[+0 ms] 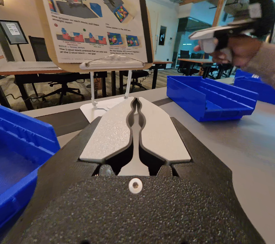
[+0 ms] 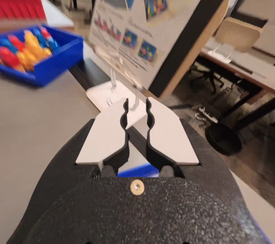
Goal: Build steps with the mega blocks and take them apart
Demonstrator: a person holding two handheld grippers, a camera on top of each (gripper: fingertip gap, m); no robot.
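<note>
My left gripper (image 1: 136, 100) is shut and empty, held above the grey table and pointing at the stand's white base. My right gripper (image 2: 136, 100) is open a little and empty; it also shows high at the right of the left wrist view (image 1: 197, 36), held in a hand. Red, orange and blue mega blocks (image 2: 25, 49) lie in a blue bin (image 2: 59, 64) at the far left of the right wrist view, blurred. No block is on the table between the grippers.
An instruction board (image 1: 92, 13) stands on a white stand base (image 1: 95, 110) at the table's far edge. An empty blue bin (image 1: 208, 100) sits at the right, another blue bin (image 1: 22, 155) close at the left. A black mat strip (image 1: 62, 120) lies on the grey table (image 1: 238, 140). My hands' fingertips stand some 30 centimetres from each other.
</note>
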